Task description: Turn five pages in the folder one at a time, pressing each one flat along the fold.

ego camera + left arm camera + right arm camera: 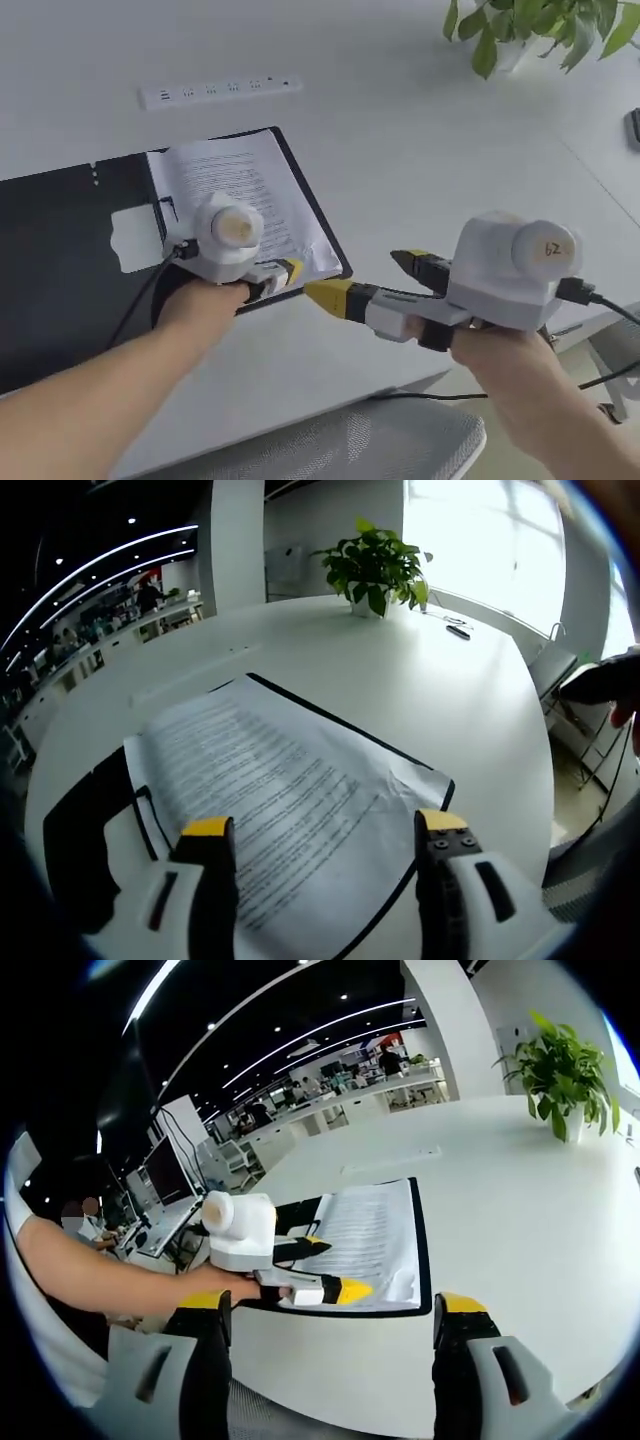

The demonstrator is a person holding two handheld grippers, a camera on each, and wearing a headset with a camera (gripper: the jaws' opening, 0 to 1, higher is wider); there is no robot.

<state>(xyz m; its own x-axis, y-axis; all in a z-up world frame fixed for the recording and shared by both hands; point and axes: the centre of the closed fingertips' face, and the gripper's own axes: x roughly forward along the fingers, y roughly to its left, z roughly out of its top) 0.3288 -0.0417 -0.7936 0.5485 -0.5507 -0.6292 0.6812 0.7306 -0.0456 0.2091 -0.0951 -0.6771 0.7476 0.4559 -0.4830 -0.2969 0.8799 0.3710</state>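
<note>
An open black folder lies on the white table, with a printed page flat on its right half. My left gripper hovers over the page's near right corner. In the left gripper view it is open, the page spreads below the jaws, and nothing is between them. My right gripper is off the folder's right edge over bare table, pointing left. The right gripper view shows it open and empty, facing the left gripper and the page.
A white power strip lies beyond the folder. A potted plant stands at the far right, and a small dark object sits at the right edge. A white card sits on the folder's left half. A grey chair is below the table's front edge.
</note>
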